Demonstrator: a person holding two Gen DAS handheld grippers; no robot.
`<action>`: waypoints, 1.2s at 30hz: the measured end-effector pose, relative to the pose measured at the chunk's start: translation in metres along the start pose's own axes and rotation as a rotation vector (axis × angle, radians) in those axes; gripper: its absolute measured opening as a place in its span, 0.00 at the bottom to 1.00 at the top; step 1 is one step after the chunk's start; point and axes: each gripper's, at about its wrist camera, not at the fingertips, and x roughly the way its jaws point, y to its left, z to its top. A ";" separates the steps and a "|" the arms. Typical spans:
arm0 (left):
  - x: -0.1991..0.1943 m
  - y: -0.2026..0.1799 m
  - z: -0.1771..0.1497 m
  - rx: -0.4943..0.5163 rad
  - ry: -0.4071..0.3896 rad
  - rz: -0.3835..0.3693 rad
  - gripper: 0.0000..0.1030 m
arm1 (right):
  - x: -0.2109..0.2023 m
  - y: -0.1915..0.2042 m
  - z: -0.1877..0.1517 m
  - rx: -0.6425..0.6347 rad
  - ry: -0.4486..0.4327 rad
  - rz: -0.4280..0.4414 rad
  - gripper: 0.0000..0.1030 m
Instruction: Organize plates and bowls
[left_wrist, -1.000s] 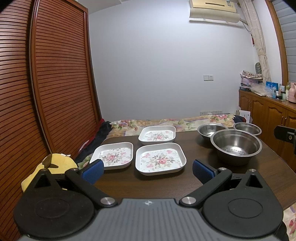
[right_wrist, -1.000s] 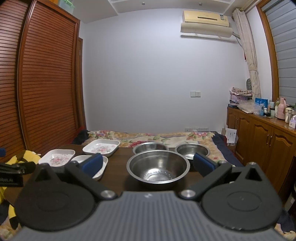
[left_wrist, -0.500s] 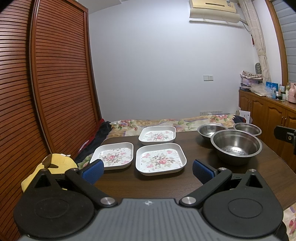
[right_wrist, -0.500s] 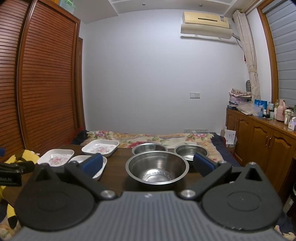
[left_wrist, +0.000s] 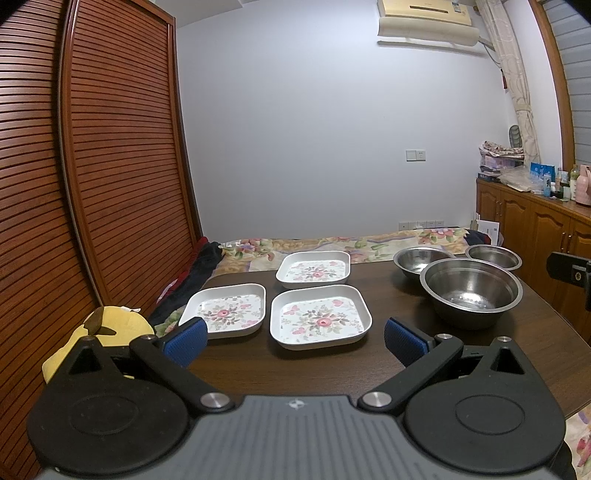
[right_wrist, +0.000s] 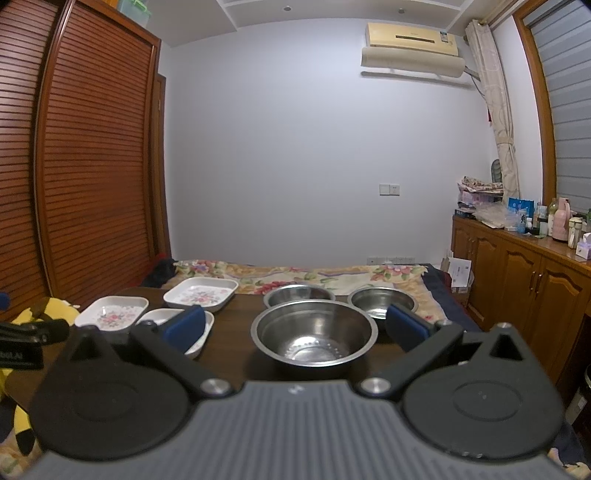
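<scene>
A: Looking along the left gripper (left_wrist: 293, 338), we see its blue pads spread wide over nothing, 3 floral plates (left_wrist: 320, 317) lying flat and apart on the dark table (left_wrist: 399, 295).

B: We find the right gripper (right_wrist: 295, 324) equally wide and empty, the large steel bowl (right_wrist: 314, 338) between its fingers, 2 smaller bowls (right_wrist: 382, 301) just behind.

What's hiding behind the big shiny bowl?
Behind the big steel bowl sit two smaller steel bowls, side by side on the table. The big bowl's rim covers their near edges, so their lower parts can't be seen.
</scene>
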 end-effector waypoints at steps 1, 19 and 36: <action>0.000 0.000 0.000 0.000 0.000 0.001 1.00 | 0.000 0.000 0.000 -0.001 0.000 0.000 1.00; 0.015 0.006 -0.010 -0.008 0.041 0.003 1.00 | 0.011 0.012 -0.001 -0.010 0.007 0.043 1.00; 0.072 0.042 -0.007 -0.027 0.154 0.011 1.00 | 0.056 0.058 0.006 -0.065 0.047 0.171 1.00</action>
